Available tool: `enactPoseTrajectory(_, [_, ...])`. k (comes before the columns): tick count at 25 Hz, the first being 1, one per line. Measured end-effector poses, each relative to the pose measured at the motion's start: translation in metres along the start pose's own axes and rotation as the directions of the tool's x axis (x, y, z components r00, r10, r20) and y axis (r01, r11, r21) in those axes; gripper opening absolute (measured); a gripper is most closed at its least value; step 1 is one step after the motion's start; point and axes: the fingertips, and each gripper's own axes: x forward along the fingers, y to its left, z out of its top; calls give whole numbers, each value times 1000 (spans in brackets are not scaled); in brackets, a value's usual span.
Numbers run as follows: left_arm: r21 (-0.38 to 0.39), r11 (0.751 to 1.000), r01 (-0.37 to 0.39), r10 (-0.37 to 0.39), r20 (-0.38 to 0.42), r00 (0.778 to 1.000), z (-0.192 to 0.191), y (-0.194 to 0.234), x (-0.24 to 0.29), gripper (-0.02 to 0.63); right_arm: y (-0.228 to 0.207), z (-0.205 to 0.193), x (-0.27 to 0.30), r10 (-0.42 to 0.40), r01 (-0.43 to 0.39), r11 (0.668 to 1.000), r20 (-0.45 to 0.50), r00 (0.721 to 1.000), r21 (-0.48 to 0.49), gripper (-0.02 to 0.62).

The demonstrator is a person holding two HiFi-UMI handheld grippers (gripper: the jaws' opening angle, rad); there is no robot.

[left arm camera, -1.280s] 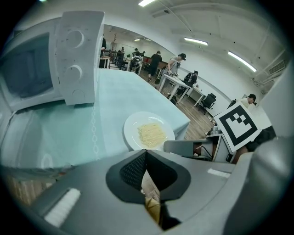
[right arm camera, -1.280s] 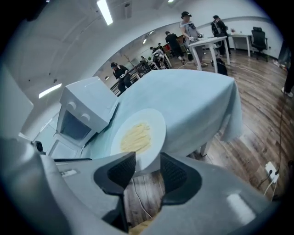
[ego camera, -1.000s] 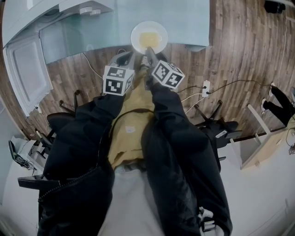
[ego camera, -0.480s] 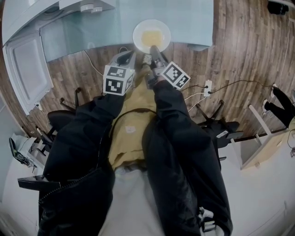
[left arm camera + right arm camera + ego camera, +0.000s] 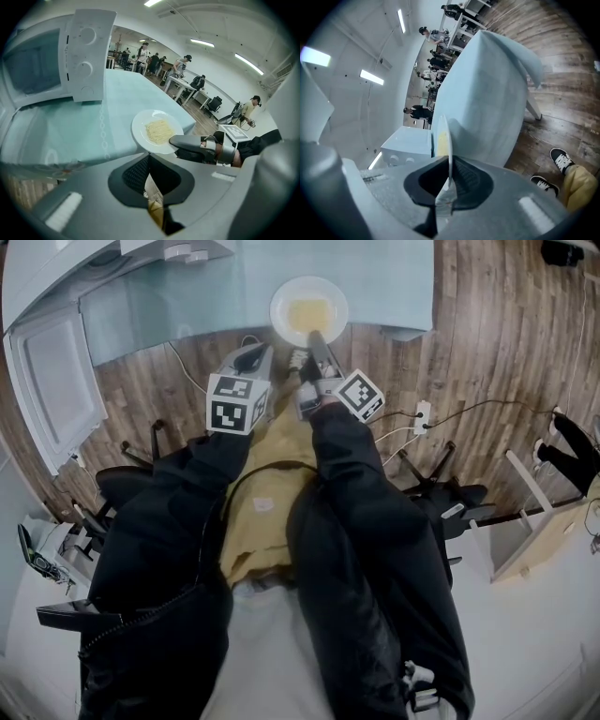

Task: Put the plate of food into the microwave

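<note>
**Right gripper view: plate rim pinched, lift not yet made**

Right gripper view has the plate [image 5: 442, 123] edge-on between the jaws of the right claw [image 5: 449, 161], which have just been closing and now clench its near rim. The plate sits at the near edge of the pale blue surface [image 5: 187, 306], with its noodles [image 5: 309, 313] heaped in the middle. The microwave [image 5: 51, 61] stands well apart, at the far left of the same surface, and its door looks closed from here.

The left claw [image 5: 253, 354] hangs just beside the right one, short of the plate, its jaws drawn together on nothing.

A grip on one side of the rim will likely let the far side sag. The wrist should probably be held so the plate rises level and slowly, or the noodles may slide. The free left claw seems best used on the microwave door, or under the opposite rim as a prop.

Count:
- One plate
- One heap of noodles
- One microwave, with two round knobs [image 5: 84, 69] on its panel
- Two claws
</note>
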Motion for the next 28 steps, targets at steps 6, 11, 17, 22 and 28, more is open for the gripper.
enactPoseTrajectory(6, [-9, 1000, 0, 0, 14, 1000, -3, 4, -6, -5, 7, -5, -1, 36, -36, 999, -8, 999, -14, 12])
enactPoseTrajectory(11, [-16, 1000, -9, 10, 29, 1000, -2, 12, -13, -5, 17, -12, 3, 64, -68, 994, -41, 997, -86, 12])
enactPoseTrajectory(17, [-49, 999, -23, 26, 60, 998, -3, 29, -26, -5, 36, -36, 16, 97, -106, 991, -101, 990, -85, 12])
enactPoseTrajectory(22, [-93, 994, -50, 58, 91, 994, -5, 46, -39, -5, 56, -63, 30, 118, -143, 982, -195, 974, -122, 12])
enactPoseTrajectory(28, [-166, 981, -101, 124, 133, 983, -8, 78, -67, -5, 88, -105, 55, 151, -212, 965, -329, 932, -157, 12])
